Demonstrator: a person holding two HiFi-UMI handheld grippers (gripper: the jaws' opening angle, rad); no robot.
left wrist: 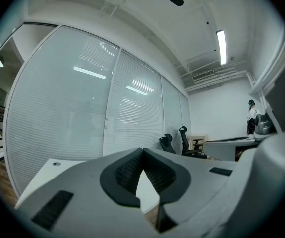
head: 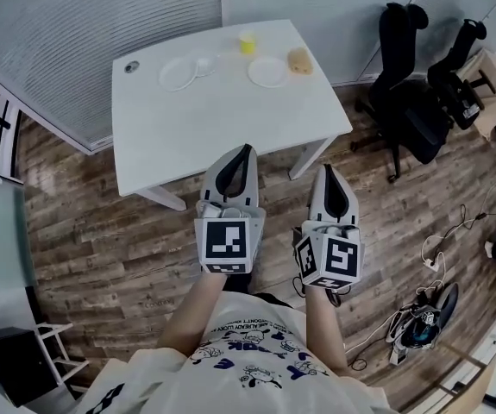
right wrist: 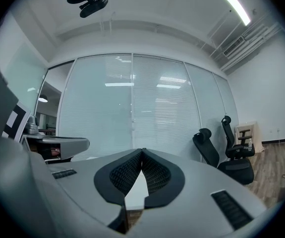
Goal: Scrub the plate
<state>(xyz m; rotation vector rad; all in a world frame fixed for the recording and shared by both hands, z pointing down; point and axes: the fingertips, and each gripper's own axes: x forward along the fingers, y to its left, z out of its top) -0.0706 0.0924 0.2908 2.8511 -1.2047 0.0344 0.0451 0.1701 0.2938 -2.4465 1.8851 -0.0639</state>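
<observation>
Two white plates lie at the far side of a white table: one on the left and one on the right. A tan sponge rests just right of the right plate, and a yellow cup stands behind them. My left gripper and right gripper hover side by side above the floor, short of the table's near edge. Both are shut with tips touching and nothing between them, as seen in the left gripper view and the right gripper view.
Two black office chairs stand to the right of the table. Cables and a small device lie on the wooden floor at lower right. A glass wall with blinds runs behind the table. A small clear dish sits beside the left plate.
</observation>
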